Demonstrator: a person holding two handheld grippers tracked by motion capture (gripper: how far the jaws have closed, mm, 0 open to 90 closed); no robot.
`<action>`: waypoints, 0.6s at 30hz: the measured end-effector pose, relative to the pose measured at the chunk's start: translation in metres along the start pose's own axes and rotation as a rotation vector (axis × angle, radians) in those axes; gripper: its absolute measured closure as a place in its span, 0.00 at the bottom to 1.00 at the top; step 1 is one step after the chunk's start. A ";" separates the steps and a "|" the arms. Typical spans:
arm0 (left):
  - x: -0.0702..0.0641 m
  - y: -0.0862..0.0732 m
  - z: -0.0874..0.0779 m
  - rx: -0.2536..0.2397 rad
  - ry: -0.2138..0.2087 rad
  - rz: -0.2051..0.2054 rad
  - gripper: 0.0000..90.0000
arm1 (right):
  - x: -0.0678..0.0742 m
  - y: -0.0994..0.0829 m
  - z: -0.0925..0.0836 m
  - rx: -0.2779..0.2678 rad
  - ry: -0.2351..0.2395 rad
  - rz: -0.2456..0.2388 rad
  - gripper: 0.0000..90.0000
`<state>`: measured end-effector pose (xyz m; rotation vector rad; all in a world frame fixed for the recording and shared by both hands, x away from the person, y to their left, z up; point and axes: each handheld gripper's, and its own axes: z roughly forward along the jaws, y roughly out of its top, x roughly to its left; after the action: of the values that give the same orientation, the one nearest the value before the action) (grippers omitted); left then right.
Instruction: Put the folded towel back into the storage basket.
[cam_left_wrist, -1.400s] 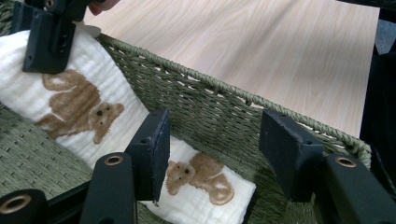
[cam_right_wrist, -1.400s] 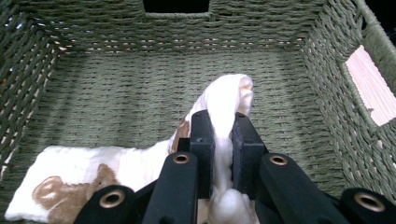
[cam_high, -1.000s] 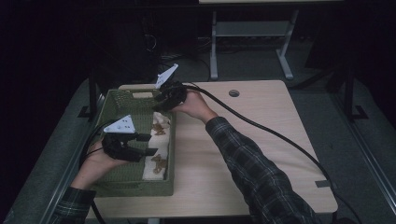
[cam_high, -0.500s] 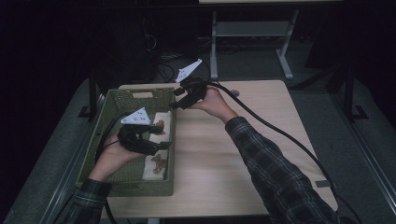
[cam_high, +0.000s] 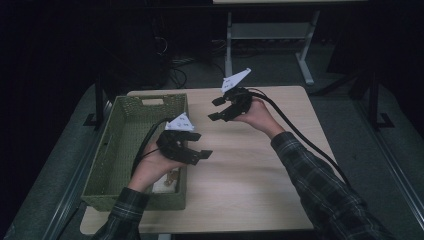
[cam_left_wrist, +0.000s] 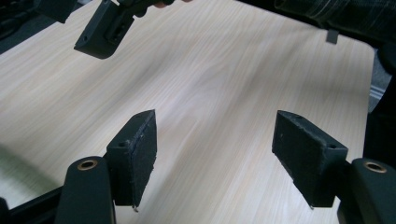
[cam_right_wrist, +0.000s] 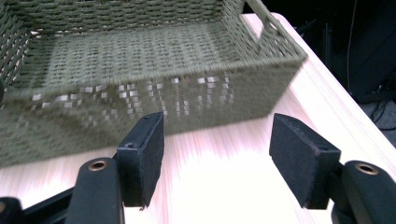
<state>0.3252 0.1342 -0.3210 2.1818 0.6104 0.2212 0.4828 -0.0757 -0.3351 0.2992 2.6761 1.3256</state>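
The pale wooden surface (cam_high: 260, 170) lies under both tools. The largest thing on it is the green woven basket (cam_high: 131, 201). It sits just behind and to the left of the left tool (cam_high: 197, 146), whose hand reaches out over its near right corner. It is well apart from the right tool (cam_high: 216, 109), and the right gripper view looks across bare wood at its long wall (cam_right_wrist: 140, 100).

I judge the basket light and fairly stiff, with some give in the weave. The rough cord should not slip against foam pads. Its rim is thin enough to pinch, so the best holds look like the top edge of a long wall or the cut-out handle (cam_high: 152, 101) in the end wall farthest from the left tool. One pinch would probably tilt the basket, so a tool on each of two opposite walls should carry it level.

Both tools are released. Their jaws have just been opening and stand wide, with nothing between them. The left tool's jaws (cam_left_wrist: 215, 140) frame bare wood, and the right tool's jaws (cam_right_wrist: 217, 140) frame wood and basket wall.

Smallest is a pale and brown scrap (cam_high: 167, 181) in the basket's near corner, under the left wrist. It is too hidden to identify. It is probably light and perhaps delicate, so it calls for a gentle pinch.
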 end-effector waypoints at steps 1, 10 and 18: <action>-0.003 0.003 0.006 0.003 -0.002 0.001 0.34 | -0.001 -0.005 -0.004 0.001 -0.001 0.000 0.39; -0.022 0.008 0.050 0.012 -0.007 0.020 0.33 | -0.002 -0.045 -0.029 -0.010 -0.016 0.039 0.38; -0.041 0.000 0.085 0.010 -0.016 0.040 0.33 | 0.001 -0.080 -0.037 -0.001 -0.032 0.067 0.38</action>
<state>0.3206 0.0555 -0.3726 2.2051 0.5604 0.2225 0.4650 -0.1511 -0.3765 0.4097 2.6613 1.3281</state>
